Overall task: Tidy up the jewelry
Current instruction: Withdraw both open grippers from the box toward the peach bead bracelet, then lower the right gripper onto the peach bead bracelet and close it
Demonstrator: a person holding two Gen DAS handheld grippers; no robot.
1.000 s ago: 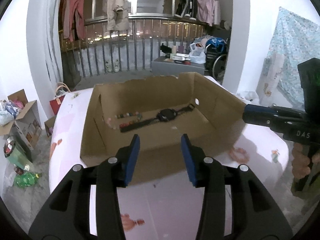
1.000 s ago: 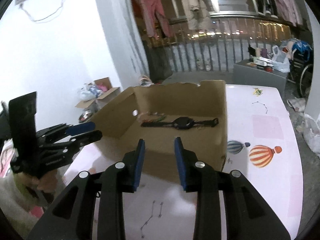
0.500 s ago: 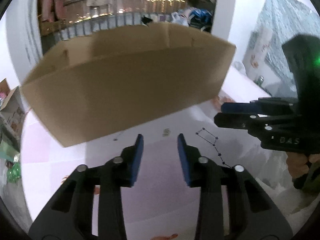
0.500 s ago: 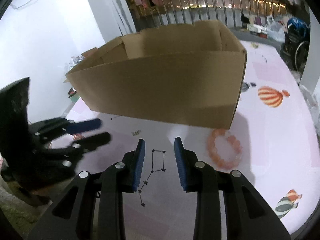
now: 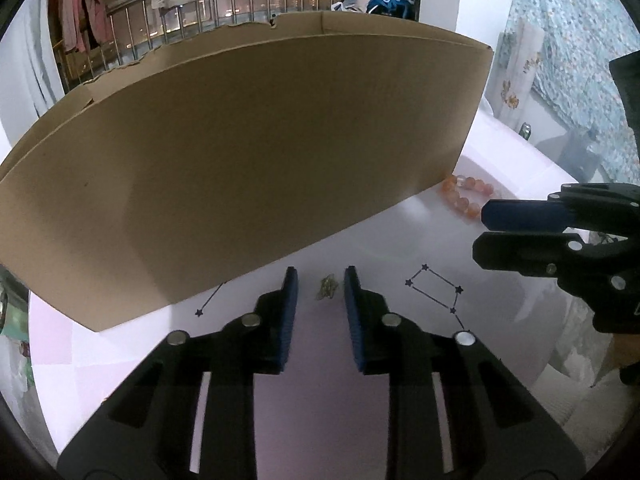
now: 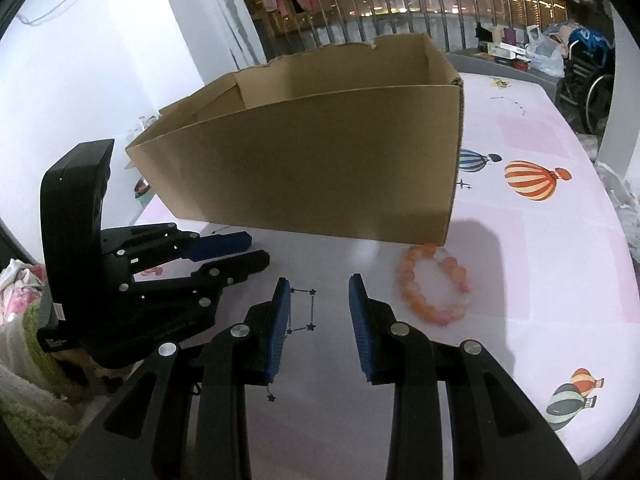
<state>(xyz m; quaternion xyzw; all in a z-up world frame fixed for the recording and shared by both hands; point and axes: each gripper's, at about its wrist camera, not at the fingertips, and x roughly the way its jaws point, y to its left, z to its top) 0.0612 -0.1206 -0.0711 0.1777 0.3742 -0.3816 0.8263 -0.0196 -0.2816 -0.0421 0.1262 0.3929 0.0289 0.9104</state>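
The small tangled gold chain [image 5: 328, 288] is lying on the bench [image 5: 320, 400] directly between the left claw [image 5: 319, 285]'s closing, not-yet-touching pads. The right claw [image 6: 316, 294] is hanging part-open and empty, with the orange beaded bracelet [image 6: 434, 284] to its right.

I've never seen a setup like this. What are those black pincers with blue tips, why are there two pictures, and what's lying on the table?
They are hand-held grabbers, one in each of a person's hands, each carrying its own camera; hence two pictures. The left gripper has its jaws closing around a small gold trinket on the table, not yet pinching it. The right gripper is open and holds nothing. An orange bead bracelet lies beside it, near the corner of the cardboard box.
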